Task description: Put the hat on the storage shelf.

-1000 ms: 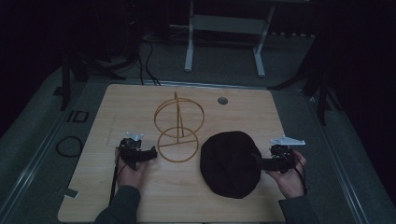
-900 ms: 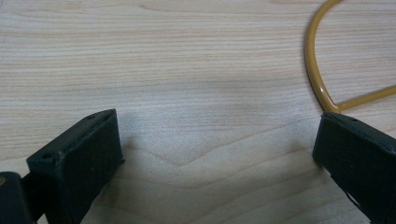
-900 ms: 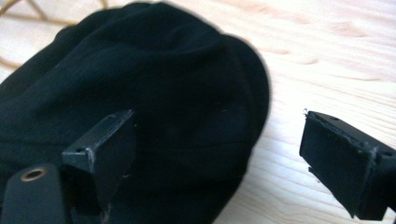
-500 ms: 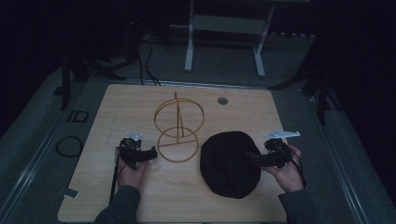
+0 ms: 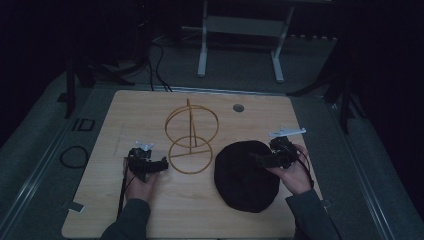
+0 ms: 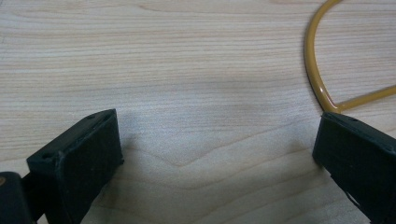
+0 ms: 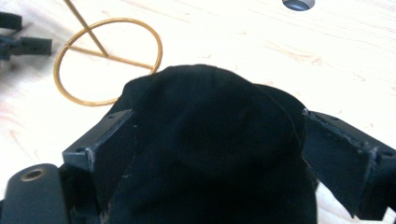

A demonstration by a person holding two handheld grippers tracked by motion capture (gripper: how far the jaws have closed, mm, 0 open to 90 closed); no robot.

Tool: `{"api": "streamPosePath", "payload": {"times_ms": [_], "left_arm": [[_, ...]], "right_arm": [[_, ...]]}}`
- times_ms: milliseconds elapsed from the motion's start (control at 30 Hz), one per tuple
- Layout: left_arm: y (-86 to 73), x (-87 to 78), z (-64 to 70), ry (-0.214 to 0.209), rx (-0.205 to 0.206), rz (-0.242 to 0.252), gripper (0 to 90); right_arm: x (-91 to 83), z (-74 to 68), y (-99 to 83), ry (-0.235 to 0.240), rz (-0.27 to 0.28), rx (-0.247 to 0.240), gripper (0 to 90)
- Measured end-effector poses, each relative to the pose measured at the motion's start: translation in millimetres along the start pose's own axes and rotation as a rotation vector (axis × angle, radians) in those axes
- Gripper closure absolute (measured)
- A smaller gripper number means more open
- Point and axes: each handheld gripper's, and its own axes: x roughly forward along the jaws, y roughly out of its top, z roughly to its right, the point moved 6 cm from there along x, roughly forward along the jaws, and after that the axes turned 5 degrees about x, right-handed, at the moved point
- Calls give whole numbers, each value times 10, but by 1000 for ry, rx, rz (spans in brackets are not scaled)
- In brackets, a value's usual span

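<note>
A gold wire stand [image 5: 189,120], with an upright ring over a flat base ring, rises at the middle of the wooden table [image 5: 200,210]. A black hat [image 5: 245,175] lies to its right. My right gripper [image 5: 256,160] reaches over the hat's right edge. In the right gripper view it is open [image 7: 217,135], its jaws on either side of the hat [image 7: 210,107], with the stand's base ring [image 7: 112,20] beyond. My left gripper [image 5: 162,165] rests just left of the base ring. It stands open [image 6: 215,140] over bare wood, and the gold ring [image 6: 312,74] curves past its right jaw.
A round grommet hole [image 5: 238,107] sits near the table's far edge. A metal frame with white legs [image 5: 202,50] stands on the floor beyond the table, and a cable loop [image 5: 75,156] lies on the floor at the left.
My right gripper has moved left from beside the hat to over its right edge. The left gripper has stayed put.
</note>
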Motion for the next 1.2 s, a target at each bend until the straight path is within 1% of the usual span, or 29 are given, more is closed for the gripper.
{"api": "streamPosePath", "payload": {"times_ms": [33, 167, 200, 267, 300, 333, 400, 533, 567, 633, 667, 767, 833, 933, 967, 1000, 1067, 1133, 1200], "left_arm": [[0, 0, 0, 0, 0, 0, 7], [0, -1, 0, 0, 0, -1, 7], [0, -1, 0, 0, 0, -1, 7], [0, 0, 0, 0, 0, 0, 7], [0, 0, 0, 0, 0, 0, 7], [0, 0, 0, 0, 0, 0, 7], [0, 0, 0, 0, 0, 0, 7], [0, 0, 0, 0, 0, 0, 7], [0, 0, 0, 0, 0, 0, 7], [0, 0, 0, 0, 0, 0, 7], [0, 1, 0, 0, 0, 2, 7], [0, 1, 0, 1, -1, 2, 7], [0, 1, 0, 0, -1, 2, 7], [0, 1, 0, 0, -1, 1, 7], [0, 1, 0, 0, -1, 1, 7], [0, 1, 0, 1, -1, 2, 7], [0, 1, 0, 0, -1, 2, 7], [0, 1, 0, 0, -1, 2, 7], [0, 1, 0, 0, -1, 2, 7]], "right_arm": [[67, -12, 28, -5, -5, 9, 106], [195, -45, 54, -8, -20, 21, 106], [195, -45, 54, -8, -20, 21, 106], [290, -48, 37, -15, -42, 31, 106], [315, -41, 25, -27, -47, 31, 106], [334, -39, 7, -29, -54, 33, 98], [352, -25, -30, -39, -53, 45, 98], [344, 12, -121, -35, -40, 82, 93], [344, 12, -121, -35, -40, 82, 93], [342, 41, -167, -48, -40, 93, 91], [344, 49, -210, -27, -38, 116, 92], [364, 14, -277, 38, -43, 151, 92], [387, -8, -309, 63, -44, 174, 92], [437, -36, -352, 75, -59, 194, 92], [437, -36, -352, 75, -59, 194, 92], [477, -49, -377, 75, -77, 202, 93], [502, -55, -387, 77, -80, 208, 99], [515, -61, -388, 75, -84, 202, 143], [524, -81, -388, 80, -97, 202, 220]]}}
